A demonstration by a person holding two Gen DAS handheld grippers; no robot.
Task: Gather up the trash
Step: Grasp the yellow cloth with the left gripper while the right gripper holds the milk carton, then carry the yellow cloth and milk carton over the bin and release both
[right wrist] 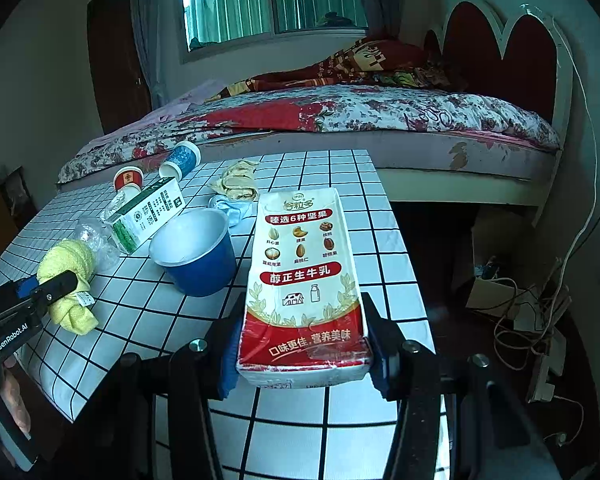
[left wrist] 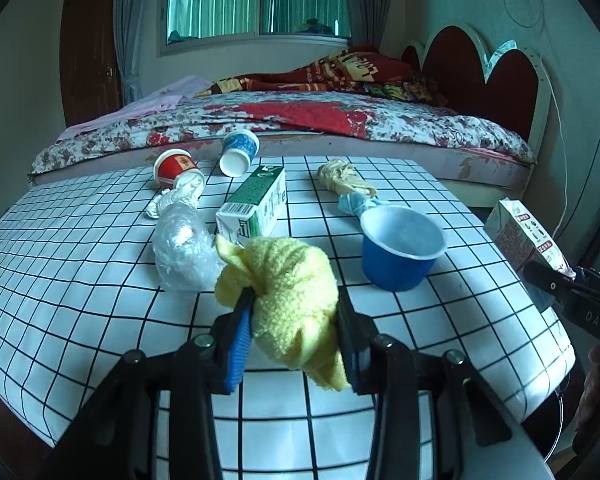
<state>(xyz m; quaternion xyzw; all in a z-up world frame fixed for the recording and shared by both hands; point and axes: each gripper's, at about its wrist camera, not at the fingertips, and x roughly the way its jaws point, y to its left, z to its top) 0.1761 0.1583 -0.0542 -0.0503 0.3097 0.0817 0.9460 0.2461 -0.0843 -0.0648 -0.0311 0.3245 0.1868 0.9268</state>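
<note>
My left gripper [left wrist: 296, 300] is shut on a crumpled yellow cloth [left wrist: 288, 280], held just above the checked table [left wrist: 80, 280]; it also shows in the right wrist view [right wrist: 66, 280]. My right gripper [right wrist: 304, 320] is shut on a red and white milk carton [right wrist: 304, 280], held over the table's right edge; the carton shows at the right in the left wrist view [left wrist: 528, 236]. On the table lie a green carton [left wrist: 256, 200], a blue cup [left wrist: 400, 248], a clear plastic wad [left wrist: 180, 248], a red cup [left wrist: 176, 168], a blue patterned cup [left wrist: 238, 152] and a beige wad [left wrist: 344, 180].
A bed [left wrist: 300, 120] with a floral cover stands right behind the table. Cables and a cardboard box [right wrist: 496, 292] lie on the floor to the right of the table. A crumpled blue tissue [left wrist: 356, 204] lies behind the blue cup.
</note>
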